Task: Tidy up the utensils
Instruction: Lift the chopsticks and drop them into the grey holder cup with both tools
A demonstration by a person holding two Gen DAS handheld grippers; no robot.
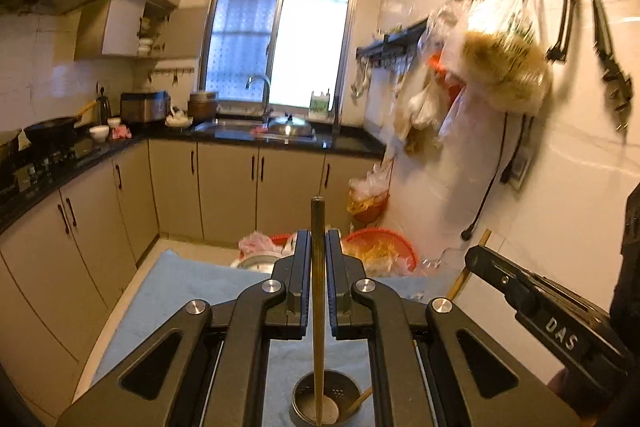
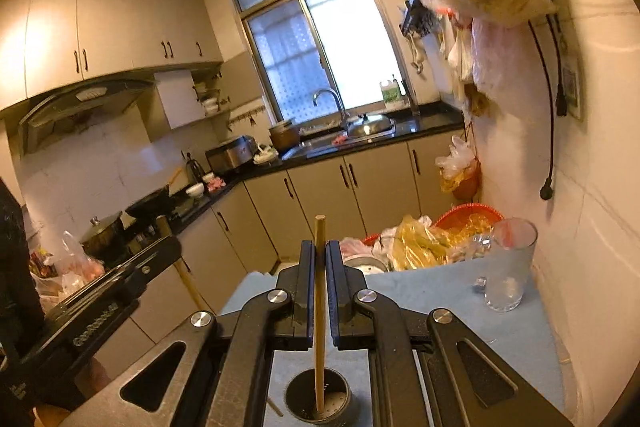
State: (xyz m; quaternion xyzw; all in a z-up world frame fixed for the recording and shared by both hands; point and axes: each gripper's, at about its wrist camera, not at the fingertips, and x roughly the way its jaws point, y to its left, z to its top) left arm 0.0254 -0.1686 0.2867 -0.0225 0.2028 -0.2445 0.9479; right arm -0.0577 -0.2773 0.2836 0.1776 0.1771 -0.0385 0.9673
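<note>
Evidently each chopstick is light, stiff and smooth, best pinched at mid-shaft to stop it pivoting. Left gripper [image 1: 318, 255] is closed on a dark chopstick [image 1: 318, 227]; right gripper [image 2: 320, 263] is closed on a pale chopstick [image 2: 319, 239]. Both sticks stand upright, lower ends over the perforated metal holder [image 2: 318, 397] near on the blue-clothed tabletop [image 2: 420, 291].

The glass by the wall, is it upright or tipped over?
Upright. The glass stands on the blue cloth, mouth up; whether anything is inside, cannot tell.
</note>
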